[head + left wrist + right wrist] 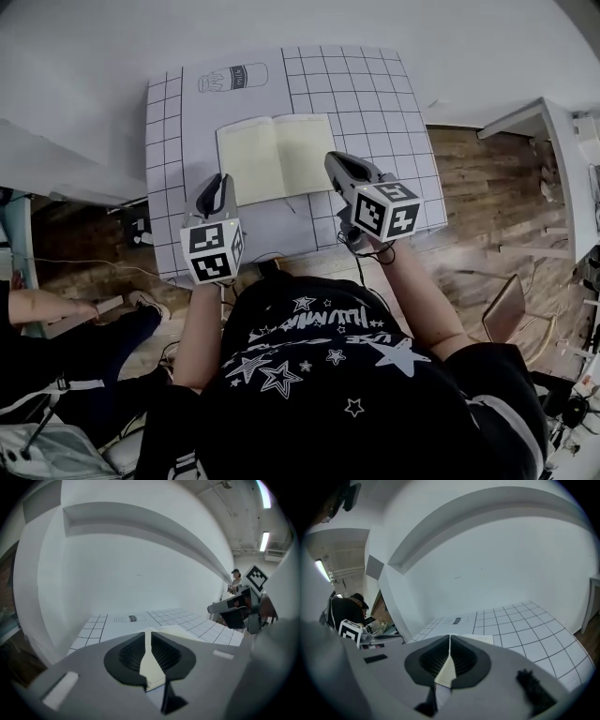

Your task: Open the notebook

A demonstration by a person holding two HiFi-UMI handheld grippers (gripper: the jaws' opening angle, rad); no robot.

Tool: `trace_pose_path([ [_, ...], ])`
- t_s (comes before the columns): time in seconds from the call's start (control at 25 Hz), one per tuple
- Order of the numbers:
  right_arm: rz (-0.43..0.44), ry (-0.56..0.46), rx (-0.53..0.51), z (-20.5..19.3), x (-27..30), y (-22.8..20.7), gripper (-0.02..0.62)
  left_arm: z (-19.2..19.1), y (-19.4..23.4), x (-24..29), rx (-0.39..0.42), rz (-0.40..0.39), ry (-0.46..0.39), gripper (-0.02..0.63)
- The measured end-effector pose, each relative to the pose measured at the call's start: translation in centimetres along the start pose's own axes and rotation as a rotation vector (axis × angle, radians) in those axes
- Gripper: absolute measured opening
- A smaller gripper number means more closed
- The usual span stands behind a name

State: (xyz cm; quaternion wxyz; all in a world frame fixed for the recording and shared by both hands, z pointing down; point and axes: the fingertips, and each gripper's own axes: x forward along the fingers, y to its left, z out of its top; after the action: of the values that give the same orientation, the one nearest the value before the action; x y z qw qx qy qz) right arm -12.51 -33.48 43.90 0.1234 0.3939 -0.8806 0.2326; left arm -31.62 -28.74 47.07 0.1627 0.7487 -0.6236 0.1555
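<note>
Notebook (pixel 277 157) lies open on the gridded mat (pixel 375 94)

Notebook (pixel 278 157) flat on the table (pixel 394 141)

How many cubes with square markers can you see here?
2. One cube rides the left gripper, at the open notebook's near left corner; a second cube rides the right gripper, by the notebook's right edge. None seems hidden.

Bright, even light is spread over the scene, and only faint, soft shadows are cast beside the notebook (pixel 277 157). Glowing ceiling tubes (pixel 265 541) are seen high above and right of it. In both gripper views, straight lines around the notebook are bent by fisheye distortion, the corners are blackened, and the nearest foreground is blurred.
</note>
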Motion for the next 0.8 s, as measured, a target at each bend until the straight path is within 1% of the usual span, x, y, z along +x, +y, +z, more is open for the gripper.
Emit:
trace_pose_path([
  [0.08, 0.003, -0.014, 0.005, 0.3, -1.1, -0.6, 0.017, 0.6, -1.2, -0.7, -0.006, -0.010, -0.015, 0.038],
  [0.2, 0.022, -0.024, -0.001, 0.2, -2.9, -0.8, 0.017, 1.9, -2.7, -1.7, 0.024, 0.000, -0.046, 0.026],
  [0.32, 0.032, -0.039, -0.003, 0.1, -4.7, -1.1, 0.017, 2.8, -4.4, -2.9, 0.012, 0.010, -0.084, 0.014],
  [0.8, 0.079, -0.097, -0.025, -1.3, -13.0, -1.1, 0.017, 2.0, -12.5, -7.9, 0.010, 0.001, -0.131, 0.011],
])
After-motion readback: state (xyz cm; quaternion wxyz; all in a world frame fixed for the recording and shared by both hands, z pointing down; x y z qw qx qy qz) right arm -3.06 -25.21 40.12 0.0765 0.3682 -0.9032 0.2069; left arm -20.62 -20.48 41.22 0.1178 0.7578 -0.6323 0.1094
